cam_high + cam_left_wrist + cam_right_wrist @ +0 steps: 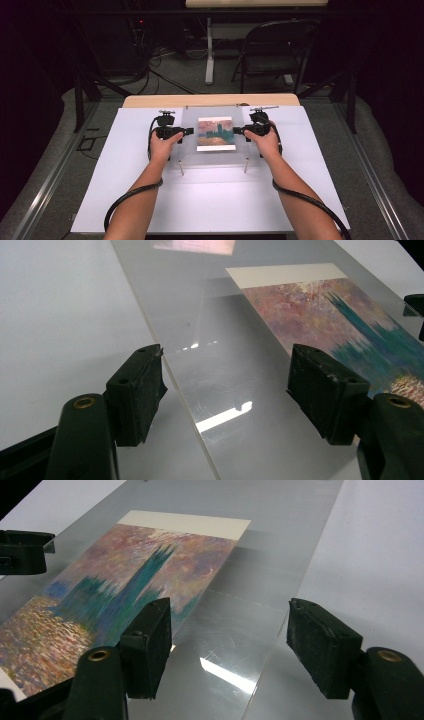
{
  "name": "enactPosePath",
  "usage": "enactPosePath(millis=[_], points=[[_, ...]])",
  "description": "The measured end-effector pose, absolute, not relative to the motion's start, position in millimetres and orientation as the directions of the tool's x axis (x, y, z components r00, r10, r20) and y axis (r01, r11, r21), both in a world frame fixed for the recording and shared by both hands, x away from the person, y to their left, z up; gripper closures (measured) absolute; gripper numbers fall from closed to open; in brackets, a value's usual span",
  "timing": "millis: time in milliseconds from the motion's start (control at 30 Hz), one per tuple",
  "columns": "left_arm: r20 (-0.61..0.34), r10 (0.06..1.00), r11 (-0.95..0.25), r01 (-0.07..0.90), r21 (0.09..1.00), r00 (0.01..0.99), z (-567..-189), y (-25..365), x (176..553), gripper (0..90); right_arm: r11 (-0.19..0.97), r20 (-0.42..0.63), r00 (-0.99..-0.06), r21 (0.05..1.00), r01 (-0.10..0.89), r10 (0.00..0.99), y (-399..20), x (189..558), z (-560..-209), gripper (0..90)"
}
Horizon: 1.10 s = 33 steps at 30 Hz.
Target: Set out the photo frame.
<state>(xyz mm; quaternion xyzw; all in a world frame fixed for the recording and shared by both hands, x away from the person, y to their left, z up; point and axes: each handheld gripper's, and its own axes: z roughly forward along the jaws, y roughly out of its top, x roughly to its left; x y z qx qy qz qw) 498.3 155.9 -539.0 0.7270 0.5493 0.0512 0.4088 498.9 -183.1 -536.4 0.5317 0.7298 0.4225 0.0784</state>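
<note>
A clear acrylic sheet (189,147) lies over a colourful painting print (216,133) on the white board (125,165). My left gripper (189,131) is at the sheet's left edge and my right gripper (236,130) at its right edge, each held by a hand. In the left gripper view the jaws of the left gripper (225,360) stand wide apart astride the sheet's edge (170,375), with the print (330,310) beyond. In the right gripper view the right gripper (230,610) is open the same way over the sheet (235,630) and print (115,580). Neither gripper's pads press on the sheet.
Two short pegs (181,167) (246,165) stand at the sheet's near corners. The wooden table edge (150,101) shows behind the board. A folding chair (272,50) and a table leg (209,55) stand on the floor beyond. Black cables trail from both grippers.
</note>
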Motion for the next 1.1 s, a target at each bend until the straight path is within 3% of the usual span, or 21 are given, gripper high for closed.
enactPosePath(millis=[600, 1100], points=[[-0.427, 0.821, -0.026, 0.772, 0.635, 0.38, -545.3, 156.0, 499.1, 22.3, 0.039, 0.389, -0.407, 0.681, 0.731, 0.827, -185.1, 500.4, -541.1, 29.5], [-0.458, 0.805, -0.016, 0.785, 0.62, 0.378, -546.7, 156.1, 498.1, 22.4, -0.003, 0.451, -0.382, 0.65, 0.76, 0.807, -186.0, 501.0, -545.0, 28.4]])
